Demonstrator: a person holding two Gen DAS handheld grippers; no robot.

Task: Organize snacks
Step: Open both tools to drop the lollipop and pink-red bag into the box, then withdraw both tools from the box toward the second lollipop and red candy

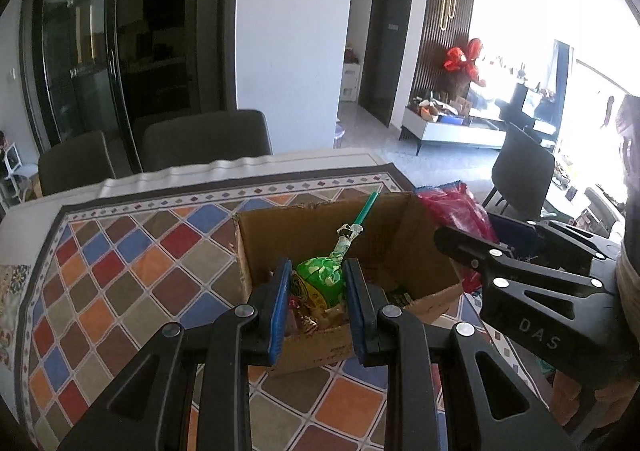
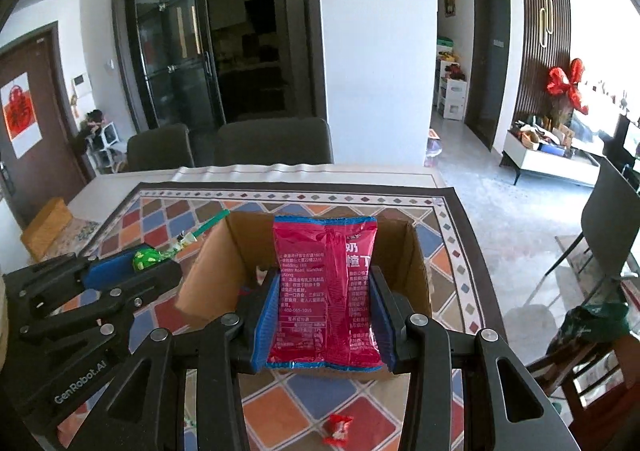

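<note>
My left tongs (image 1: 318, 287) grip a green lollipop (image 1: 320, 275), its stick (image 1: 362, 211) pointing up and away over the cardboard box (image 1: 280, 227). My right tongs (image 2: 325, 315) clamp a red snack bag (image 2: 325, 283), long axis upright, above the box.

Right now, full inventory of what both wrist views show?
cardboard box: 1, brown, open, on the tablecloth under both tongs
lollipop: 1, green wrapper, teal stick, clamped in left tongs above the box
snack bag: 1, red with blue edges, clamped in right tongs above the box
small candy: 1, red wrapper, on the tablecloth in front of the box
tablecloth: 1, multicoloured diamonds, covers the table
chairs: 2, dark, far side of the table
left tongs: 1, black, blue pads, shut on lollipop
right tongs: 1, black, blue pads, shut on snack bag
</note>
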